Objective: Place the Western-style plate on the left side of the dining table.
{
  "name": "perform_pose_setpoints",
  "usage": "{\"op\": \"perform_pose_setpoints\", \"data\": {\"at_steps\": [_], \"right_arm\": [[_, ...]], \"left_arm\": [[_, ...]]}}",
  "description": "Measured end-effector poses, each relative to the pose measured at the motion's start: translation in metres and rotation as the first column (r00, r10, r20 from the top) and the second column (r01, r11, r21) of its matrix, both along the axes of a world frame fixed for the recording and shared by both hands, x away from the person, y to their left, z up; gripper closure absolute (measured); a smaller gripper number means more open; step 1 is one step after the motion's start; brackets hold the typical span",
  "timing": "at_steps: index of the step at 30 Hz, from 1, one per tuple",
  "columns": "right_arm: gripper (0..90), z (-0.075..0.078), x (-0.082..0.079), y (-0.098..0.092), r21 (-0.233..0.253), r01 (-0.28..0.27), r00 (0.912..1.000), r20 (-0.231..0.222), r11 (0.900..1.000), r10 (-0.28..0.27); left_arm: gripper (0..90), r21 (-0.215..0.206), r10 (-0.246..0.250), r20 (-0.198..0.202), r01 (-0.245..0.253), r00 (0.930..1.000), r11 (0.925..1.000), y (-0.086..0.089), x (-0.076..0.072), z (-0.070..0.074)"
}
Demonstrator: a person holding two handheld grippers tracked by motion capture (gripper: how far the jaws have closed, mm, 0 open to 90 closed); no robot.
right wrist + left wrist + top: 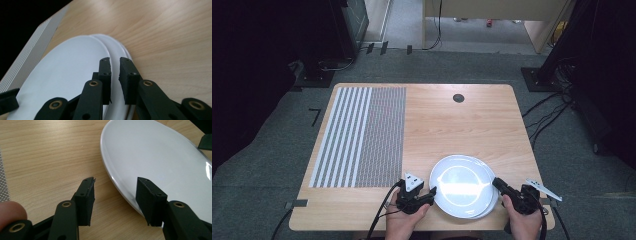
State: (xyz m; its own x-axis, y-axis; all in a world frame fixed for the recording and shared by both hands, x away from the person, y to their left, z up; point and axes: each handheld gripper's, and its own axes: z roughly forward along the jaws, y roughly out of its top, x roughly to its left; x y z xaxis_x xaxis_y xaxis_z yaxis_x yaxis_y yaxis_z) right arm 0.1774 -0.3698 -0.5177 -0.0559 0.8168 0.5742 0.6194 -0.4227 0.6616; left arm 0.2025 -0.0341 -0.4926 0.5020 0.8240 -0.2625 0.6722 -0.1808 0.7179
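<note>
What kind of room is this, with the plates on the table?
Probably a lab or test room: a bare wooden table with a striped test mat, cables across grey carpet, and stacked white plates between hand-held grippers.

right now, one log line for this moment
left hand-held gripper: open at top plate rim | right hand-held gripper: shut on top plate | stack on table

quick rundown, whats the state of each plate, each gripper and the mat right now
top plate: right way up, empty, shifted left on the stack, its right rim between the right gripper's jaws
lower plates: stacked flat on the table, rims showing at the right
left gripper: open, jaws either side of the top plate's left rim
right gripper: jaws nearly together on the top plate's rim
striped mat: flat, bare
</note>
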Motion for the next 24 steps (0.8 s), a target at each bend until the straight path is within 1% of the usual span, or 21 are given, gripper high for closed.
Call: {"op": "perform_pose_setpoints", "data": {"at_steps": [1, 2, 5, 7, 8, 9, 10, 14, 15, 16, 17, 18, 19, 20, 21, 22, 23, 24], "right_arm": [[80.7, 0.0, 0.0, 0.0, 0.0, 0.0, 1.0, 0.0, 1.0, 0.0], [80.0, -0.004, 0.003, 0.005, 0.002, -0.035, 0.9992, -0.017, 0.999, 0.035], [80.1, -0.004, 0.004, 0.01, -0.012, -0.044, 0.9987, -0.028, 0.999, 0.044], [80.1, -0.004, 0.004, 0.011, -0.008, -0.053, 0.9983, -0.024, 0.999, 0.053], [80.2, -0.004, 0.003, 0.01, 0.004, -0.05, 0.9984, -0.026, 0.999, 0.05], [80.2, -0.004, 0.003, 0.01, 0.004, -0.05, 0.9984, -0.026, 0.999, 0.05], [80.5, -0.005, 0.003, 0.009, 0.018, -0.05, 0.9984, -0.024, 0.999, 0.05], [83.0, -0.007, 0.003, 0.009, 0.036, -0.047, 0.9984, -0.029, 0.998, 0.048], [83.8, -0.008, 0.002, 0.008, 0.074, -0.054, 0.9978, -0.036, 0.996, 0.057], [83.8, -0.008, 0.002, 0.008, 0.074, -0.054, 0.9978, -0.036, 0.996, 0.057], [85.1, -0.009, 0.003, 0.007, 0.097, -0.062, 0.9972, -0.035, 0.993, 0.065], [85.1, -0.009, 0.003, 0.007, 0.097, -0.062, 0.9972, -0.035, 0.993, 0.065], [85.6, -0.008, 0.003, 0.007, 0.103, -0.061, 0.9972, -0.038, 0.993, 0.065], [86.2, -0.007, 0.006, 0.008, 0.084, -0.059, 0.9977, -0.028, 0.995, 0.061], [86.2, -0.007, 0.006, 0.008, 0.084, -0.059, 0.9977, -0.028, 0.995, 0.061], [86.3, -0.007, 0.006, 0.009, 0.08, -0.059, 0.9978, -0.027, 0.995, 0.061], [86.3, -0.007, 0.006, 0.009, 0.08, -0.059, 0.9978, -0.027, 0.995, 0.061], [86.2, -0.007, 0.006, 0.009, 0.079, -0.062, 0.9977, -0.025, 0.995, 0.064]], "left_arm": [[50.6, 0.0, 0.0, 0.0, 0.0, 1.0, 1.0, 0.0, 0.0, 0.0], [51.2, -0.007, 0.006, -0.008, -0.006, 1.0, 1.0, 0.0, 0.0, 0.001], [55.1, 0.003, -0.004, -0.005, 0.004, 1.0, 1.0, 0.0, -0.001, 0.001], [56.2, -0.008, -0.009, -0.005, 0.009, 0.9999, 0.9999, 0.0, -0.002, 0.0], [58.4, -0.024, -0.017, -0.011, 0.017, 0.9998, 0.9996, 0.0, -0.003, -0.001], [58.4, -0.035, -0.024, -0.018, 0.023, 0.9995, 0.9991, -0.001, -0.003, -0.002], [58.7, -0.027, -0.029, -0.012, 0.028, 0.9995, 0.9992, -0.003, -0.004, -0.002], [60.3, -0.023, -0.018, -0.013, 0.018, 0.9998, 0.9996, -0.002, -0.003, -0.001], [61.8, -0.025, -0.006, -0.013, 0.005, 0.9999, 0.9997, 0.001, -0.002, 0.001], [62.8, -0.025, -0.006, -0.013, 0.005, 0.9999, 0.9997, 0.001, -0.002, 0.001], [63.9, -0.034, 0.004, -0.013, -0.005, 0.9999, 0.9994, 0.004, 0.0, 0.003], [64.8, -0.034, 0.004, -0.013, -0.005, 0.9999, 0.9994, 0.004, 0.0, 0.003], [64.8, -0.048, 0.005, -0.018, -0.006, 0.9998, 0.9988, 0.006, 0.0, 0.003], [66.0, -0.061, -0.004, -0.025, 0.003, 0.9997, 0.9981, 0.008, 0.002, 0.003], [66.3, -0.061, -0.004, -0.025, 0.003, 0.9997, 0.9981, 0.008, 0.002, 0.003], [67.2, -0.079, -0.007, -0.035, 0.004, 0.9994, 0.9968, 0.012, 0.004, 0.003], [67.9, -0.079, -0.007, -0.035, 0.004, 0.9994, 0.9968, 0.012, 0.004, 0.003], [67.9, -0.093, -0.006, -0.039, 0.003, 0.9992, 0.9957, 0.015, 0.006, 0.004]]}}
